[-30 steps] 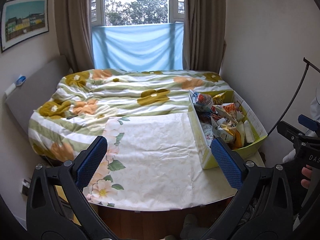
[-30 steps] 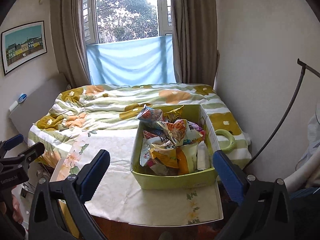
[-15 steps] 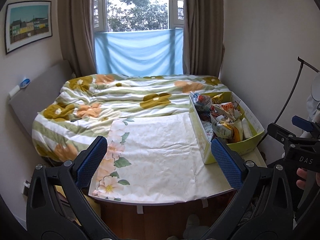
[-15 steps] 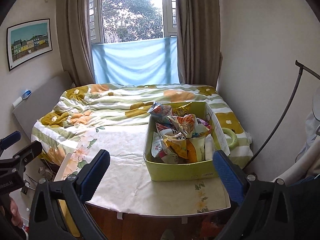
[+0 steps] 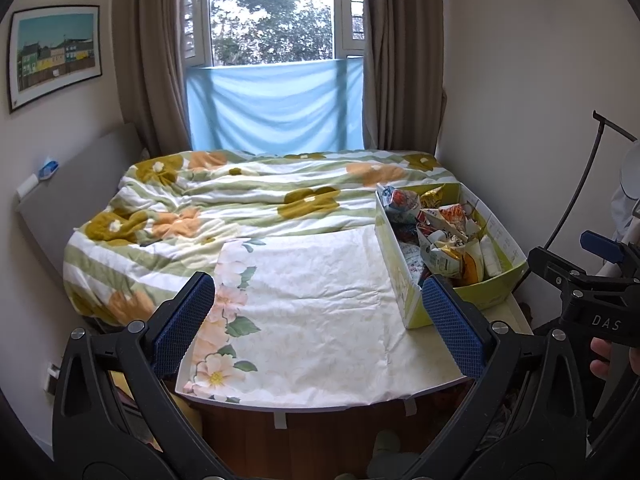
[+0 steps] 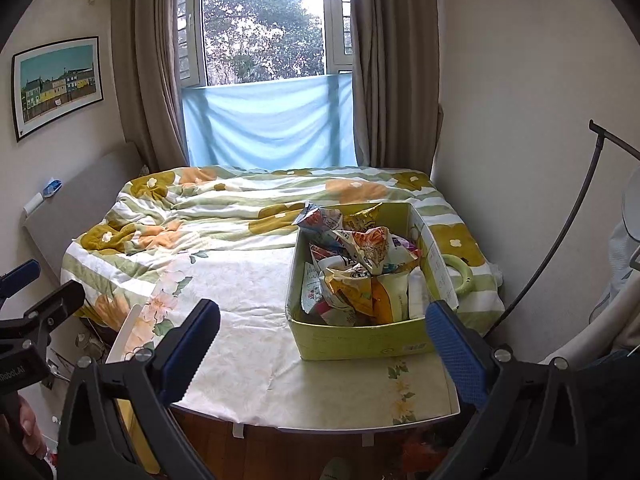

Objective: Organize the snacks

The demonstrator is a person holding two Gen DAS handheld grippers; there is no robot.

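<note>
Right now both grippers hang short of the tabletop [image 6: 256, 360], each with jaws spread wide and nothing between them. The left gripper [image 5: 316, 320] faces the bare, crinkled floral cloth [image 5: 312, 300] that covers the tabletop; the right gripper [image 6: 322, 344] faces the box [image 6: 360, 340].

All the snacks [image 6: 360, 272] that I can see are in that box, which stands at the tabletop's right side, toward the far edge, against the bed [image 6: 224, 208]. None lies loose on the cloth. Inside, though, they are a jumble: packets tipped at all angles, heaped above the rim at the back. That fits snacks gathered in and finished with, or a heap waiting to be sorted out; one look cannot settle which.

As for the stuff itself, the box is thin yellow-green card, rectangular, open-topped, with straight walls. The packets are glossy, crumpled foil and plastic in orange, yellow, white and blue, light and slippery by the look. A pale green ring [image 6: 460, 276] lies on the quilt just right of the box.
</note>
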